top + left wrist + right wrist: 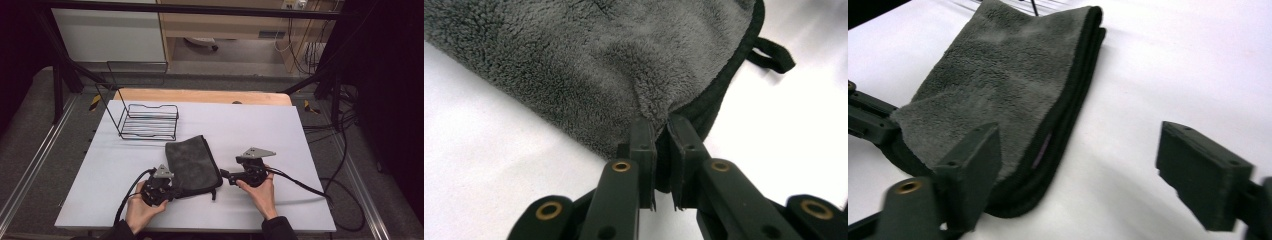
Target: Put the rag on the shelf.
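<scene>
A lab or test workshop, set up for recording. A white board (210, 125) lies on a wooden table (200, 95) framed by black metal struts (60, 75). Bundles of black cables (345, 130) run past the table's right edge over grey carpet (30, 150), and a wall socket (294, 4) sits beyond the far edge.

Grey towel (589, 65): plush fleecy cloth, deep fuzzy nap, matt; edges bound w/ smoother black trim, small black fabric loop (774, 52) at one corner. Table top (280, 130): white, smooth, matt, paper- or board-like sheet; strip of pale wood (200, 95) w/ satin look along far edge. Wire rack (149, 121): thin black metal rods, slight sheen. Left gripper (662, 131) & right gripper (1075, 175): hard black plastic, matt, brass-coloured shiny pivot pins; top plate (256, 152) grey, flat, dull.
</scene>
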